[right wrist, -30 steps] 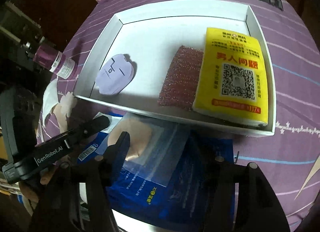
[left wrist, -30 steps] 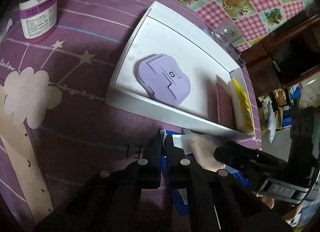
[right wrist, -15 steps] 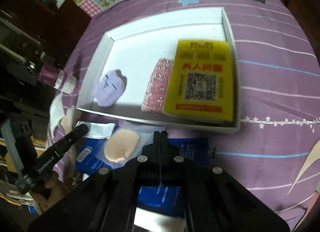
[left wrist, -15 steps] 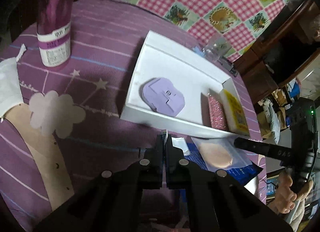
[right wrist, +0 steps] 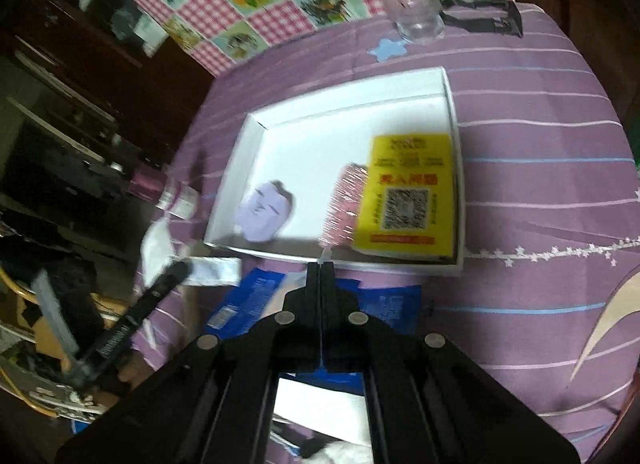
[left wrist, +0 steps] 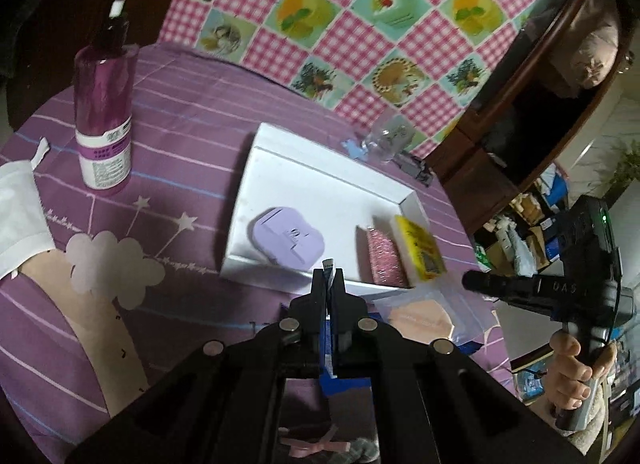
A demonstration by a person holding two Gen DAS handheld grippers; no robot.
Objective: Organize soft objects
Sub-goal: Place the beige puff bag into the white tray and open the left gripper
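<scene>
A white tray (left wrist: 320, 183) holds a lilac sponge (left wrist: 288, 240), a pink glittery scourer (left wrist: 384, 260) and a yellow-wrapped sponge (left wrist: 420, 248). In front of the tray's near wall hangs a blue and clear packet (left wrist: 440, 304) with a peach puff (left wrist: 416, 316) inside. My left gripper (left wrist: 329, 276) is shut on one edge of it. My right gripper (right wrist: 322, 264) is shut on the packet (right wrist: 256, 304) too, with a clear sliver poking out past its tips. The tray (right wrist: 312, 151) lies just beyond. A hand (left wrist: 572, 364) holds the right gripper (left wrist: 470, 280) at the right.
On the purple cloth stand a purple bottle (left wrist: 104, 119) at the left and a clear glass (right wrist: 416, 3) behind the tray, beside a black clip (right wrist: 480, 17). A white cloth (left wrist: 16, 215) lies at the far left. Dark wooden furniture stands past the table edge.
My right gripper has gone from open over the packet to shut on it. Both grippers have risen and pulled back, and the packet has come up off the cloth.
</scene>
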